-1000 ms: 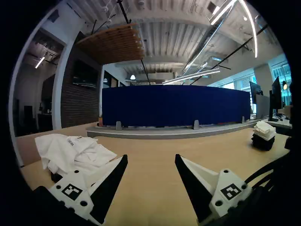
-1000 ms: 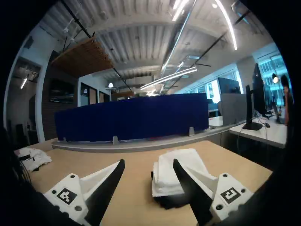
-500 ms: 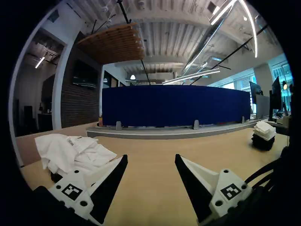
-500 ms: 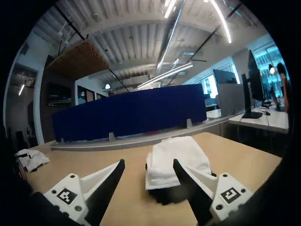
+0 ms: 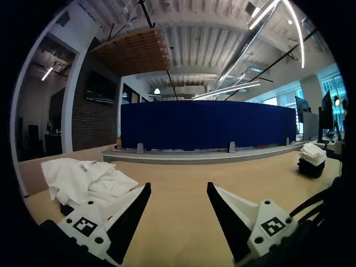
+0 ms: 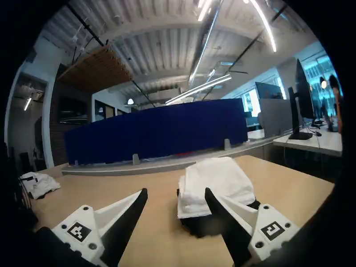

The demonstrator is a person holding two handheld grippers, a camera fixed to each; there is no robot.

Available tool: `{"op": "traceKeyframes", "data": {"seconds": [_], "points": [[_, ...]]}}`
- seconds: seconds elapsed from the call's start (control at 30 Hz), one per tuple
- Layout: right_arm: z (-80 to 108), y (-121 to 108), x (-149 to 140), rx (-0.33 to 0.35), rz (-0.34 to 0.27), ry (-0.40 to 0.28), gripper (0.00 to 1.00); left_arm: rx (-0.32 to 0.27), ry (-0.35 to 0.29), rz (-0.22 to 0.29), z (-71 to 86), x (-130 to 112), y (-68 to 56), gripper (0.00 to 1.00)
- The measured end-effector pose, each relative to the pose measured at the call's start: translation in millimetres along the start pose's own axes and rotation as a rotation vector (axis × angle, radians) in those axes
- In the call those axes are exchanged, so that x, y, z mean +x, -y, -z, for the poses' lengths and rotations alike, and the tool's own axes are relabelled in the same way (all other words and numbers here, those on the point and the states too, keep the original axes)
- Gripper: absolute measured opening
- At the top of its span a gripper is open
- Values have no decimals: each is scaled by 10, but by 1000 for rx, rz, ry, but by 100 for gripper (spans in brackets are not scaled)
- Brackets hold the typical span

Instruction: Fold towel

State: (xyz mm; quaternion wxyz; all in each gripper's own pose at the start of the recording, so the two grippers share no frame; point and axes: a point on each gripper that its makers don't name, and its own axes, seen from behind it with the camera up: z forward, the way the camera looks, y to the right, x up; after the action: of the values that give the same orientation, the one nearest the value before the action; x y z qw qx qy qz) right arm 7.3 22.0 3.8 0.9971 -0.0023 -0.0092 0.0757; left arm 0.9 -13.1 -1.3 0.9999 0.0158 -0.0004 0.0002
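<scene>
Left gripper view: the left claw [image 5: 178,184] is held spread wide and empty, low over the bench [image 5: 187,209], with the crumpled white towel [image 5: 84,180] lying just past its left-hand finger, so a loose corner is best pinched there and drawn onto bare wood. In the right gripper view the right claw [image 6: 175,190] is likewise spread and empty, the stack of folded towels [image 6: 217,180] just beyond it; that stack is best left undisturbed while a second corner is taken and the cloth pulled flat.

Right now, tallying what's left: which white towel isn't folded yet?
The crumpled white towel lying loose near the left gripper; the other white towel is neatly folded atop a dark stack.
</scene>
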Motion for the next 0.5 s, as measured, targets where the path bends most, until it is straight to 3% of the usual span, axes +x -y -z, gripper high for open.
{"op": "traceKeyframes", "data": {"seconds": [0.5], "points": [[0,139,-72,-2,115,-17,99,0,0,0,2,2,6,93]]}}
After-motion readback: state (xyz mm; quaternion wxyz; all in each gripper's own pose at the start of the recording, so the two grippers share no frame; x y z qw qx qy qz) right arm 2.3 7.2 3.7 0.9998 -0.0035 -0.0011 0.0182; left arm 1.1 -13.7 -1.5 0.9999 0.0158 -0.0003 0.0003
